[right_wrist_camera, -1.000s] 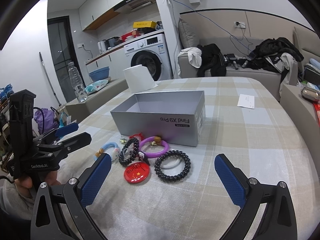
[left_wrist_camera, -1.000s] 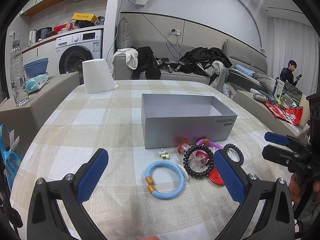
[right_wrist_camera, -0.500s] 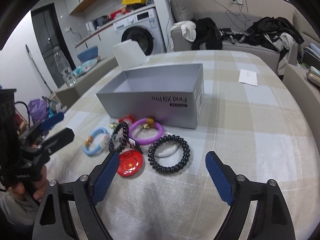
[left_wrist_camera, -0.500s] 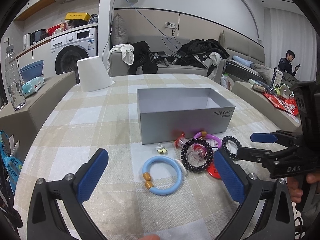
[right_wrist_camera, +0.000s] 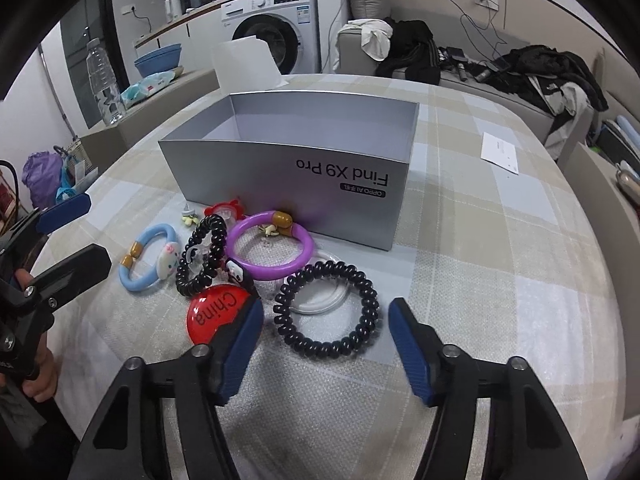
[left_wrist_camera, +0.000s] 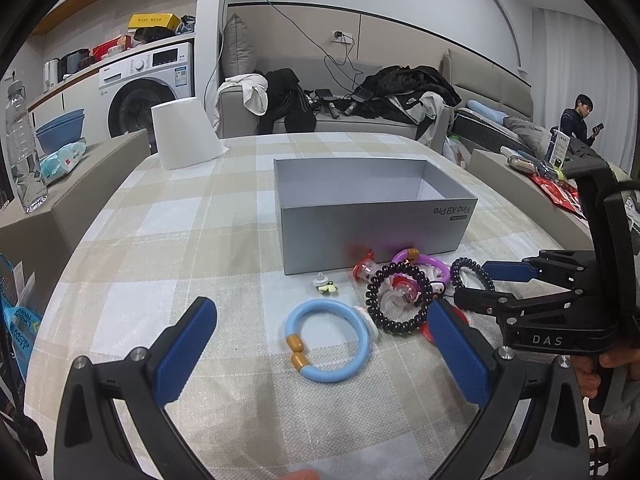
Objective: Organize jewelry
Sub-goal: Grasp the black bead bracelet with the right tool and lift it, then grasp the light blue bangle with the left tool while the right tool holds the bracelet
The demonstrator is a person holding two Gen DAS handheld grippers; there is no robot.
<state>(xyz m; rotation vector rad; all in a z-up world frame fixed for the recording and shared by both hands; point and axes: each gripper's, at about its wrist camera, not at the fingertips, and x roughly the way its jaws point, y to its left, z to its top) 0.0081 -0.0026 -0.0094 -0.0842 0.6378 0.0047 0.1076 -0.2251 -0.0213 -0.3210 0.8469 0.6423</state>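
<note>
An open grey box (left_wrist_camera: 372, 216) (right_wrist_camera: 288, 168) stands on the checked tablecloth. In front of it lie a light blue bracelet (left_wrist_camera: 327, 339) (right_wrist_camera: 148, 258), a purple bracelet (right_wrist_camera: 270, 250) (left_wrist_camera: 416, 261), two black coil bands (right_wrist_camera: 326, 316) (left_wrist_camera: 400, 298), a red round badge (right_wrist_camera: 218, 310) and small charms (left_wrist_camera: 326, 285). My left gripper (left_wrist_camera: 320, 360) is open and empty, just short of the blue bracelet. My right gripper (right_wrist_camera: 326, 344) is open and empty, its fingers either side of the nearer black coil band; it also shows in the left wrist view (left_wrist_camera: 476, 284).
A white paper roll (left_wrist_camera: 182, 134) stands at the table's far left. A white card (right_wrist_camera: 500, 152) lies on the table's right side. A water bottle (left_wrist_camera: 22, 152) stands on a low unit to the left. A sofa with clothes (left_wrist_camera: 360, 100) lies beyond.
My right gripper has moved forward and down to the black coil band, which now lies between its fingers. My left gripper has edged closer to the blue bracelet.
</note>
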